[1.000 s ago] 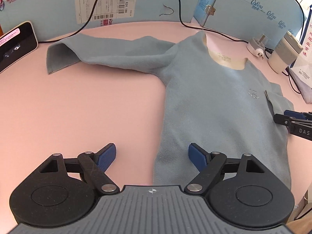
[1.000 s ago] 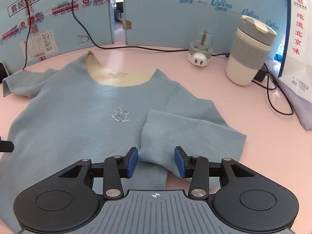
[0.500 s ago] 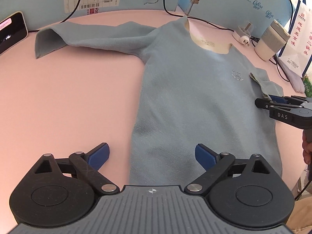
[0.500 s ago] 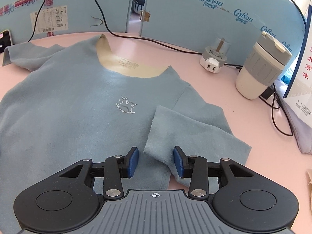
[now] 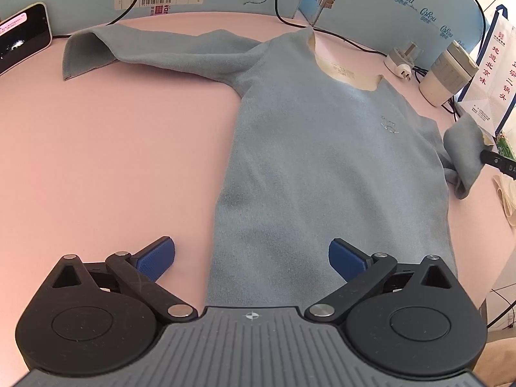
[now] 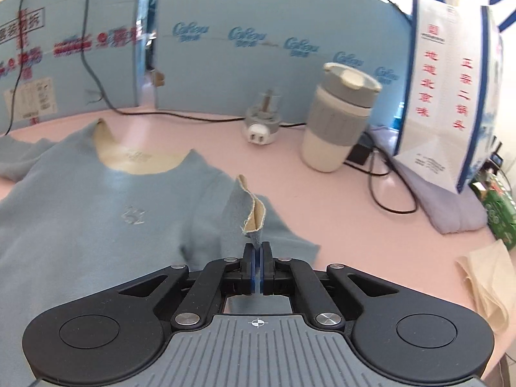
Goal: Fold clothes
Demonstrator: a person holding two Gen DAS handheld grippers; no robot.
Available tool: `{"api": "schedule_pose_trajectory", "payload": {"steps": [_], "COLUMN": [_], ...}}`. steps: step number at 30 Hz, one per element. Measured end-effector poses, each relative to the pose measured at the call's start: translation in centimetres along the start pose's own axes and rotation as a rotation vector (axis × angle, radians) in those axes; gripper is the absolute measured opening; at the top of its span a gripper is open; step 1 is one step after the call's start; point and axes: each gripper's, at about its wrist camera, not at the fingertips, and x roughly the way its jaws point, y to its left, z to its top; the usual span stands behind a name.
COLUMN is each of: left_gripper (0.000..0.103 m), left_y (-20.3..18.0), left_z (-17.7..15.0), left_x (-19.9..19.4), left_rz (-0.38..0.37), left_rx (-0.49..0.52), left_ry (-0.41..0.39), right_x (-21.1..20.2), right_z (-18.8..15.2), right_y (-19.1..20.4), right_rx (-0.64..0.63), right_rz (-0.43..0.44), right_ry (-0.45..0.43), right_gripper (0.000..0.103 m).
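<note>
The blue sweater (image 5: 322,167) lay flat, face up, on the pink desk (image 5: 113,161), collar away from you and hem nearest. Its long axis ran from the hem, just in front of your left tongs (image 5: 251,258), up toward the neckline. One sleeve (image 5: 154,50) stretched out sideways to the left, toward the phone (image 5: 22,35), well apart from either hand.

The coming move turned on the other sleeve. Its cuff (image 6: 250,213) stood up off the cloth at the sweater's right edge, directly ahead of your right tongs (image 6: 257,254), with the body spread to their left. A fold inward, I judged, would mean carrying that cuff left across the chest motif (image 6: 132,216). Your right hand was plainly the nearer one for that.

Right tongs: jaws together, clamped on the cuff's corner, having just closed on it. The pale lining showed where the cuff peeled open above the pads.

Left tongs: jaws as far apart as they go, having just been opening, holding nothing. The sweater's left side edge, near the hem, lay between the blue pads (image 5: 154,259); the left pad sat over bare desk, the right over cloth. I could not tell whether either touched.

A cup (image 6: 338,119) and plug adapter (image 6: 261,125) stood beyond the right shoulder, clear of the fold path.
</note>
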Motion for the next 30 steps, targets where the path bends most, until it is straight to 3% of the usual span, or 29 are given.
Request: {"api": "schedule_pose_trajectory", "payload": {"steps": [10,17,23,30], "left_gripper": [0.103,0.103,0.103,0.103], "left_y": [-0.3,-0.9,-1.3,-1.7], "left_z": [-0.5,-0.6,-0.5,-0.5], "left_x": [-0.1,0.0,0.2,0.3], "left_rz": [0.021,0.048,0.073,0.094], "left_rx": [0.018,0.028,0.022,0.036], "left_ry": [0.003,0.008,0.012,0.023], "right_x": [0.3,1.4,2.2,2.1], "right_z": [-0.4,0.1,0.3,-1.7], "right_y": [-8.5,-11.4,-13.7,-11.5], "right_rx": [0.07,-0.031,-0.004,0.047], "right_rz": [-0.268,-0.378,-0.396,-0.272], "right_ry": [-0.02,-0.039,-0.013,0.039], "right_gripper": [0.003,0.002,0.002,0.004]}}
